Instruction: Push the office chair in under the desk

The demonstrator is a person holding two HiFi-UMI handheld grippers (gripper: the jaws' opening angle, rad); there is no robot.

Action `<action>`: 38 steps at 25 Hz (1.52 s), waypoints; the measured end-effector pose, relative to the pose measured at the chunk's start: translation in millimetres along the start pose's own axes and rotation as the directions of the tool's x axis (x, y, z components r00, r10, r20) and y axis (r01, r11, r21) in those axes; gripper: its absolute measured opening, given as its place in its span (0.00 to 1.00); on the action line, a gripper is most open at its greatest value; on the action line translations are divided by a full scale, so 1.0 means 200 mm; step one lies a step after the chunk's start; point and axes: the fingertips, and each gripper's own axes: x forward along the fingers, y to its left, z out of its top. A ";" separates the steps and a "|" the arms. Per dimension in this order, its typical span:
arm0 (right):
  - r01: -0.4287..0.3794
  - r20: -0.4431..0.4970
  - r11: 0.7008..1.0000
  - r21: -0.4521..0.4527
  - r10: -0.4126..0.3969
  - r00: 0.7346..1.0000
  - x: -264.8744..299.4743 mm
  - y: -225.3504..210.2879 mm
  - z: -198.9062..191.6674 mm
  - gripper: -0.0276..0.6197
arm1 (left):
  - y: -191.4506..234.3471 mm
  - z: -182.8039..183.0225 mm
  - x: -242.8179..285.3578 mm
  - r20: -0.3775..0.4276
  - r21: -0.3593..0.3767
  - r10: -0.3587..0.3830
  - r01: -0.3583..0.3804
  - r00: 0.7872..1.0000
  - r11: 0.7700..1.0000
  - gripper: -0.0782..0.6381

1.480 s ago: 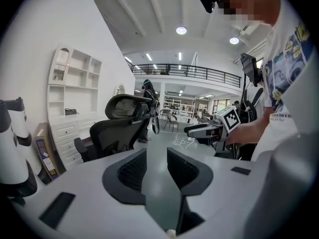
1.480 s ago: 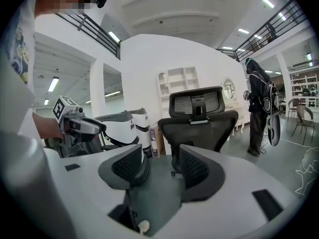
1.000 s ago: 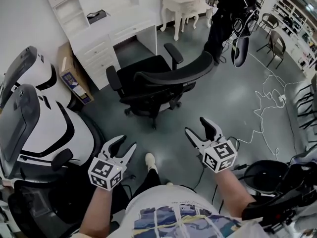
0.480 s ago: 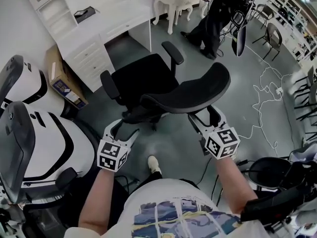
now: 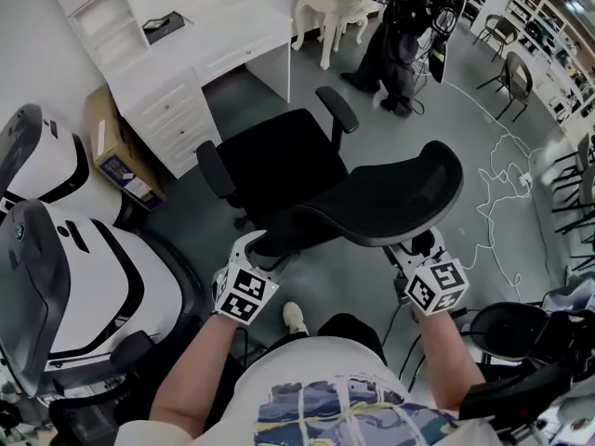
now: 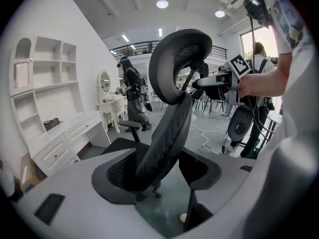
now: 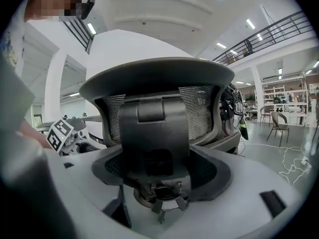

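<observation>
1. Tongs stand wide on both sides: left tongs [image 5: 253,246] and right tongs [image 5: 412,249] have just been opening, and the backrest [image 5: 372,203] stands between each pair of jaws.
2. The office chair [image 5: 279,161] is on the floor [image 5: 483,184], seat toward the worktop, not yet under it.
3. The white worktop [image 5: 218,40] lies beyond.

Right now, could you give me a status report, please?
Left hand-held gripper, right hand-held gripper: jaws just opened, backrest between, unclamped. Office chair short of desk. Nothing blocking.
</observation>
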 end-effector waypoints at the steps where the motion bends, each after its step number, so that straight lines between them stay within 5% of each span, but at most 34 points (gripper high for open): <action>1: 0.003 -0.001 1.000 0.000 -0.003 1.000 0.00 0.00 0.00 0.57 | 0.00 0.00 0.00 0.003 0.014 -0.003 0.003 1.000 1.000 0.49; 22: 0.020 0.000 1.000 -0.013 -0.020 1.000 0.25 -0.02 0.10 0.57 | 0.29 0.07 0.12 -0.002 0.076 -0.020 0.020 1.000 0.997 0.46; 38: -0.012 -0.013 1.000 -0.028 0.012 1.000 0.60 -0.27 0.24 0.57 | 0.54 0.24 0.39 -0.018 0.063 -0.011 0.013 1.000 0.998 0.45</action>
